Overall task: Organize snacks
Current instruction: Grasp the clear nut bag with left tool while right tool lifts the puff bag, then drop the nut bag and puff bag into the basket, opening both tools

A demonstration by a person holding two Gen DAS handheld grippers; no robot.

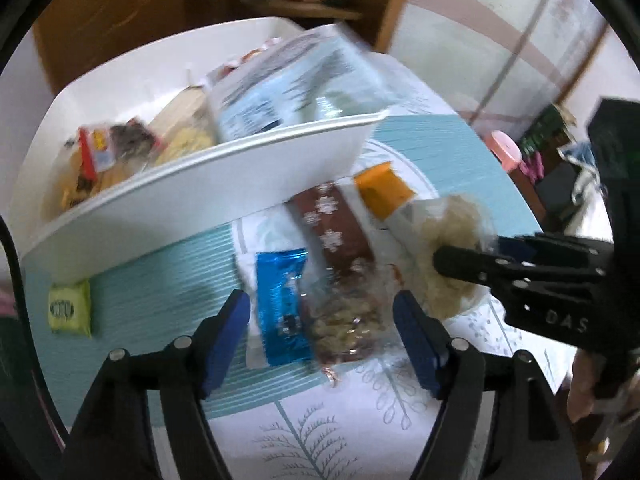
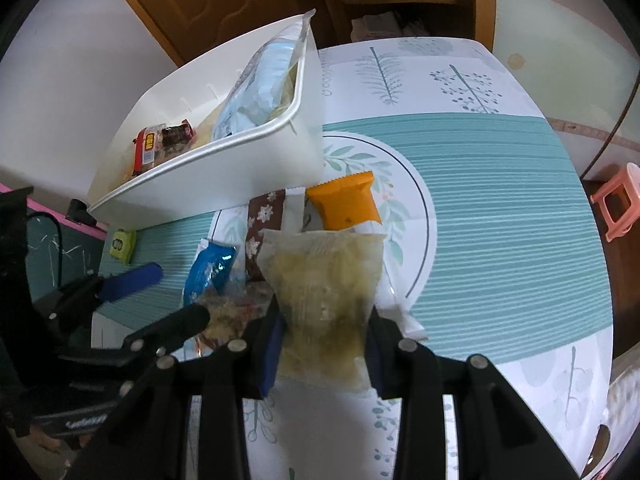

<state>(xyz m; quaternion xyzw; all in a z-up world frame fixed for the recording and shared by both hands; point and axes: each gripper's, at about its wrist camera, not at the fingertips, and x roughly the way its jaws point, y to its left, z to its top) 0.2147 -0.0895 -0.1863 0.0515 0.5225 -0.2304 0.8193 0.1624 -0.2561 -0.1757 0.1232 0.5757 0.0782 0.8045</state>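
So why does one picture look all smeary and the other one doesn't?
Left wrist view: motion blur smears the white plastic bin and the shiny blue foil packet. Right wrist view: sharper, with the clear bag of pale snacks crisp between the right tongs; the fisheye lens bends both pictures' edges.

Patterned table (image 2: 500, 208): bin (image 2: 224, 184), snack packets (image 2: 344, 200)
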